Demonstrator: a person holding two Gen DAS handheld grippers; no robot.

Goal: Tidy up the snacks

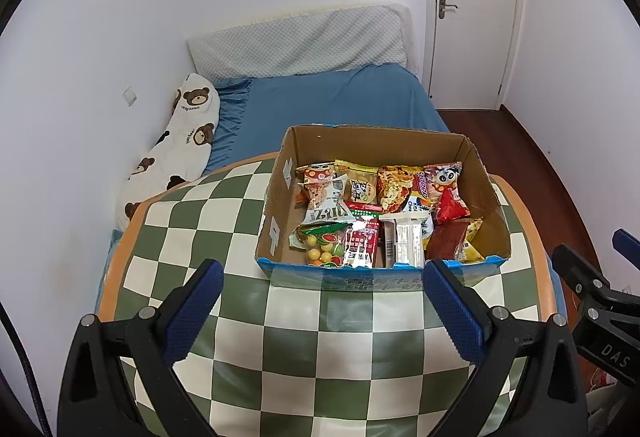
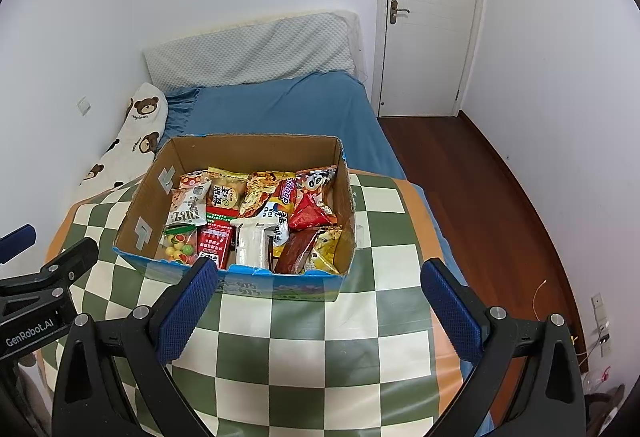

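Note:
An open cardboard box [image 1: 276,197] stands on a green-and-cream checkered table [image 1: 320,349]. It holds several snack packets, among them a candy bag [image 1: 324,247], a red packet [image 1: 362,245] and a white packet [image 1: 404,241]. The box also shows in the right wrist view [image 2: 140,205], with the white packet [image 2: 252,241] near its front. My left gripper [image 1: 322,301] is open and empty, just in front of the box. My right gripper [image 2: 320,301] is open and empty, in front of the box's right half.
A bed with a blue sheet [image 1: 328,97], a grey pillow [image 1: 296,41] and a bear-print pillow [image 1: 176,145] lies behind the table. A white door [image 1: 472,9] and dark wood floor [image 2: 480,189] are at the right.

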